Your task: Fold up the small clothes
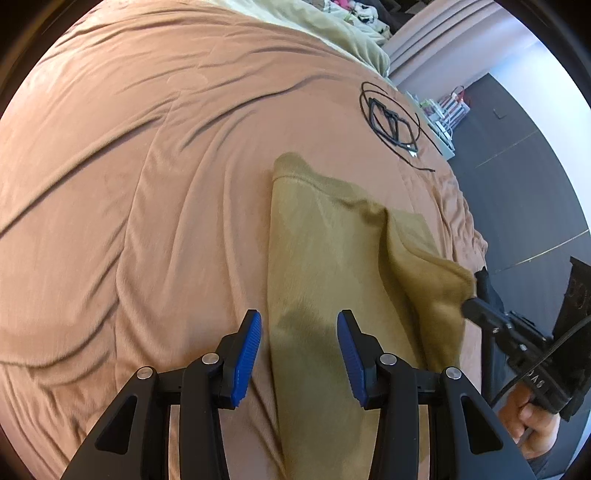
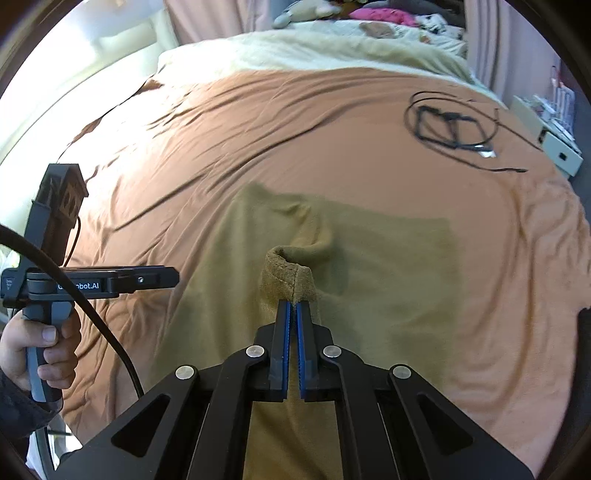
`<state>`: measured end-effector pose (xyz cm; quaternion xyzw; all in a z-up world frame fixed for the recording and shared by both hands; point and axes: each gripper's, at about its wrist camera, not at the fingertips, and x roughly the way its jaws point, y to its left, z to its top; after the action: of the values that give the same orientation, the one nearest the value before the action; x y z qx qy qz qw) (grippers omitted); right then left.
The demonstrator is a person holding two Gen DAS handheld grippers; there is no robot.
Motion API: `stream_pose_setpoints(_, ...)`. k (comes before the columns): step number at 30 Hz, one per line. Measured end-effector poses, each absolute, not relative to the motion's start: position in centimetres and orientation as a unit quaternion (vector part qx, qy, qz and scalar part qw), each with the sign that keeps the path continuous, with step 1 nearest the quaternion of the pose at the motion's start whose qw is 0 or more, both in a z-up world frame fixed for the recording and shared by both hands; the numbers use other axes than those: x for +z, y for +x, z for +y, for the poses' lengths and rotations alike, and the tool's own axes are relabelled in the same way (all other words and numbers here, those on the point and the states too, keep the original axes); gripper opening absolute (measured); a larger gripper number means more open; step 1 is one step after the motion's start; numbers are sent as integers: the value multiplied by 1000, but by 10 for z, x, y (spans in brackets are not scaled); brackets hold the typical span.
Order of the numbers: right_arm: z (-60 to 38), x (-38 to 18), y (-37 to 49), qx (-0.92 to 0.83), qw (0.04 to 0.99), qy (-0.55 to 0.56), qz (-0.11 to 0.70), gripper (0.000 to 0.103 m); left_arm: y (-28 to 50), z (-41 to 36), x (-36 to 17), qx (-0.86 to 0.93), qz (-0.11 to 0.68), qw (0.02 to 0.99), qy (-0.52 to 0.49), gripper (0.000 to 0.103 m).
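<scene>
An olive-green garment point(image 1: 332, 240) lies spread on the brown bedspread point(image 1: 147, 166). In the right wrist view the same garment point(image 2: 399, 280) has its near hemmed edge lifted into a fold. My right gripper point(image 2: 293, 303) is shut on that hem, both blue pads pressed against the fabric. The left wrist view shows this gripper point(image 1: 471, 304) at the right, pinching the raised corner. My left gripper point(image 1: 299, 319) hangs open above the garment's left edge, nothing between its blue pads. A hand point(image 2: 40, 350) holds it at the left of the right wrist view.
A coiled black cable point(image 1: 391, 122) point(image 2: 454, 125) lies on the bedspread beyond the garment. A cream blanket point(image 2: 314, 48) and a pile of clothes point(image 2: 388, 16) sit at the far end. The bed's right edge drops to dark floor point(image 1: 517, 177) with boxes point(image 2: 554, 144).
</scene>
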<state>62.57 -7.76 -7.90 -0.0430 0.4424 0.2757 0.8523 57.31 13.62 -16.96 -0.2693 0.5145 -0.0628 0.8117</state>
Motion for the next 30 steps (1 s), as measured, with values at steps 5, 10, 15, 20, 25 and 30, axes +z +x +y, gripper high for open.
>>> stream_pose_setpoints(5,-101,-76,629,251,864,-29,435,0,586,131,-169,-60,517,815,-255,45)
stream_pose_setpoints(10,-122,-82,643,236,868,-3,438,0,598,127,-172,-59,522,817,-239,45)
stream_pose_setpoints(15,-138,-97,658,215,870,21,444,0,607,128,-178,-51,528,817,-224,45)
stream_pose_setpoints(20,-159,-109,669,180,880,55,435,0,615,134,-183,-38,531,818,-219,45)
stream_pose_setpoints(25,-175,-110,666,191,875,114,429,0,621,137,-185,-37,527,820,-218,45)
stream_pose_setpoints(30,-159,-114,654,201,876,89,429,77,629,137,-186,-37,526,820,-221,45)
